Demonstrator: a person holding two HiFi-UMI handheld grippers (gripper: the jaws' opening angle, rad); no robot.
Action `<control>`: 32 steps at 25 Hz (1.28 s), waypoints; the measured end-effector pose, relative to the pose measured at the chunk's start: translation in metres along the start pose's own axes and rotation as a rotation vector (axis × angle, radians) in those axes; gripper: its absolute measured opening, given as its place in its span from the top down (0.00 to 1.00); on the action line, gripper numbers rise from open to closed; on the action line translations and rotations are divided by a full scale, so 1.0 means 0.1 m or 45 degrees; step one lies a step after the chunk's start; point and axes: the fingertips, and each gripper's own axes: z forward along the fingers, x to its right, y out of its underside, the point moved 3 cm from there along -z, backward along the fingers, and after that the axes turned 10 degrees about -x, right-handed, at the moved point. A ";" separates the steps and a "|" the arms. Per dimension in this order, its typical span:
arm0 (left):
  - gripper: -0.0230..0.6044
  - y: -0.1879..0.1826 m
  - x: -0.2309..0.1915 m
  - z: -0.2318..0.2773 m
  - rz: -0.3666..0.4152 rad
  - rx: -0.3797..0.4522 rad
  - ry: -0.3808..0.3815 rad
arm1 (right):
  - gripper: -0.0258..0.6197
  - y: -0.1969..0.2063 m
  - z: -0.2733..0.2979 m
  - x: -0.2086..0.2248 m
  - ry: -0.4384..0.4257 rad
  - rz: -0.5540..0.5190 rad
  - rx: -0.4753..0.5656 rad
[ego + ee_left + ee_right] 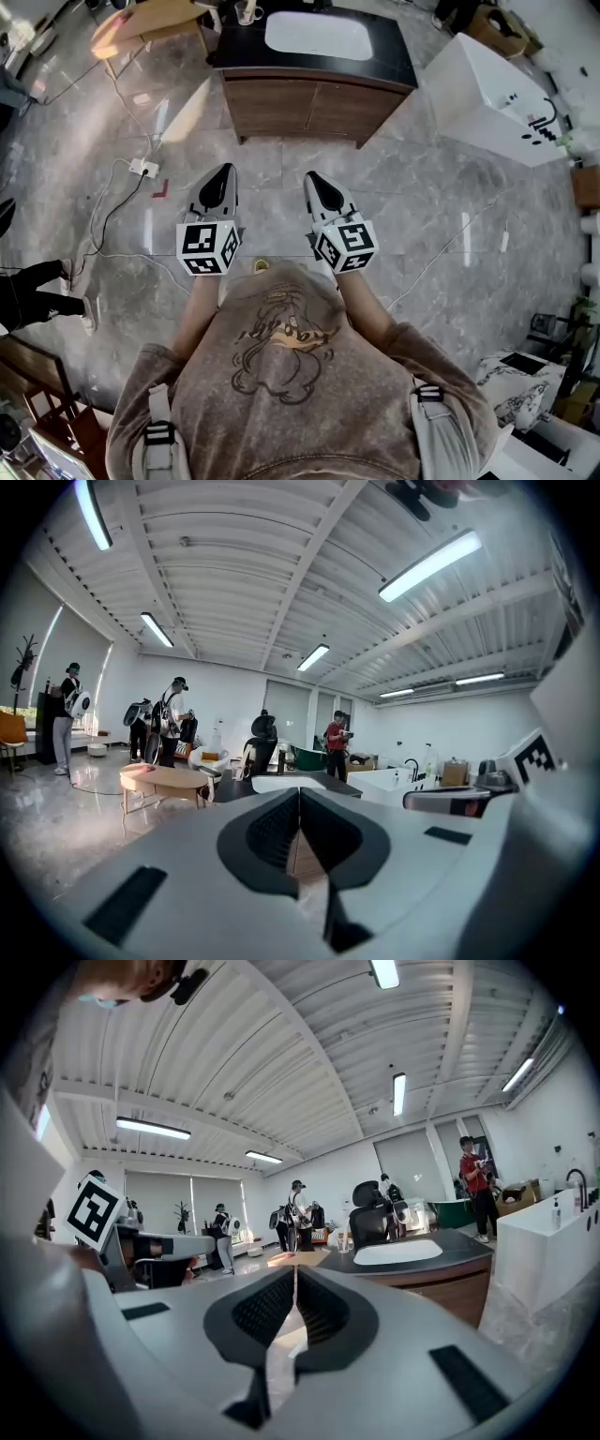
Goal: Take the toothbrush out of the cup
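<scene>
Grey stone floor (272, 192) lies under the left gripper (223, 171) and right gripper (311, 176), each with jaws pressed together, empty, short of the bench (314, 108).

Ahead of us: wooden cabinet (314, 108) with white basin (319, 36).
Our right: white bathtub (497, 98).
Our left: wooden table (141, 21), power strip (143, 169) on floor (422, 187).

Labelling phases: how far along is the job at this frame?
Done: nothing. The cup stands on the vanity beside the basin, untouched; its contents are too small to read. In hand: nothing; left gripper and right gripper are shut, empty, over the floor short of the vanity. Left: approach, grip the toothbrush, lift it out.
</scene>
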 end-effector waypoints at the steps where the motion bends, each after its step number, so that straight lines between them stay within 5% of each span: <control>1: 0.93 0.01 -0.02 0.01 0.004 -0.002 0.006 | 0.92 0.01 0.01 -0.02 -0.006 0.010 0.006; 18: 0.93 -0.06 -0.35 0.46 0.015 -0.009 0.070 | 0.92 -0.18 0.59 0.04 -0.055 0.019 0.056; 32: 0.93 -0.26 -0.69 1.22 0.004 -0.027 0.062 | 0.92 -0.47 1.35 0.53 -0.070 0.035 0.071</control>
